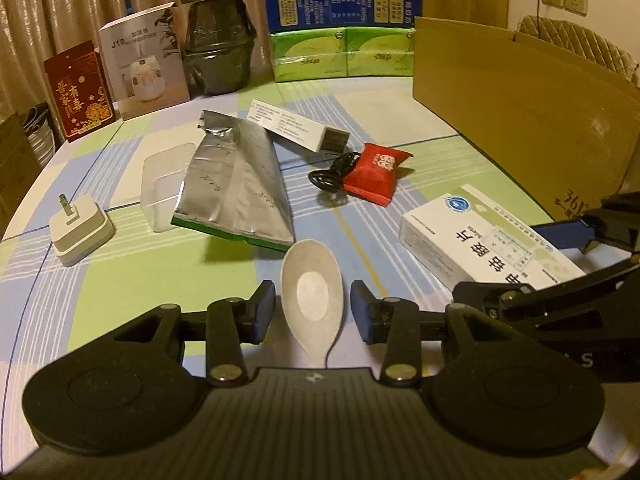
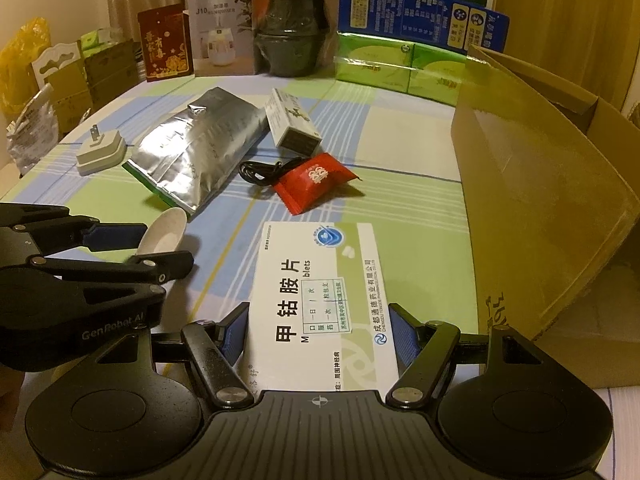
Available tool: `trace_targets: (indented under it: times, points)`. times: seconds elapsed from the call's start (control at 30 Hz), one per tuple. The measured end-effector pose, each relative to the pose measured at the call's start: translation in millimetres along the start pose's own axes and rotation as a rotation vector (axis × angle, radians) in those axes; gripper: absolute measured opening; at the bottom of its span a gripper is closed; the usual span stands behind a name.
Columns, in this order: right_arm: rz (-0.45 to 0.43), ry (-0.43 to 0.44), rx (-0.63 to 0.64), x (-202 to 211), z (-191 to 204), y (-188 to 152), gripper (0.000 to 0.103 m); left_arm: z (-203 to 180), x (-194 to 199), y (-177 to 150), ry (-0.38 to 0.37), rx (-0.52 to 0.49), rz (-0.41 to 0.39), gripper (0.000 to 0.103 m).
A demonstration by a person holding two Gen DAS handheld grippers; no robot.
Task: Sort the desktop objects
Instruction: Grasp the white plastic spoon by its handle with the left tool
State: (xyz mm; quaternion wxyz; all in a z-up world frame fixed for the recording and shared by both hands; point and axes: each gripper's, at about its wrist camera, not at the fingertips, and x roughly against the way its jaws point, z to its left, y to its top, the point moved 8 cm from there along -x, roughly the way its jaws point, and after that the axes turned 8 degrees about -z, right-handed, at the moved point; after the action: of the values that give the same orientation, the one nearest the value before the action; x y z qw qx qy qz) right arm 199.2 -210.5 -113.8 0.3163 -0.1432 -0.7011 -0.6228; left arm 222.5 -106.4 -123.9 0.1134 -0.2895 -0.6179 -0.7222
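Two handheld tools work over a checked green-and-blue worktop [image 1: 120, 280]: the left tool [image 1: 313, 308] stands slightly open around a pale spoon [image 1: 312, 292], its pads clear of the bowl, while the right tool [image 2: 320, 336] is spread wide, pads against a white medicine box [image 2: 320, 300]. Beyond lie a silver foil pouch [image 1: 240, 184], red packet [image 1: 376, 172] and white plug [image 1: 80, 232]. A cardboard box [image 1: 520, 112] stands at right, curtains [image 1: 60, 8] behind.

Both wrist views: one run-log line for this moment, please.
left gripper: open, astride spoon | right gripper: shut on medicine box | cardboard box: right | tablecloth: cluttered
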Motion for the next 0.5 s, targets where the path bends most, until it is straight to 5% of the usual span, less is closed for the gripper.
trace_targets:
  times: [0.5]
  points:
    - [-0.004, -0.01, -0.029, -6.8, -5.6, 2.3, 0.072, 1.4, 1.6, -1.0, 0.015, 0.013, -0.003, 0.028]
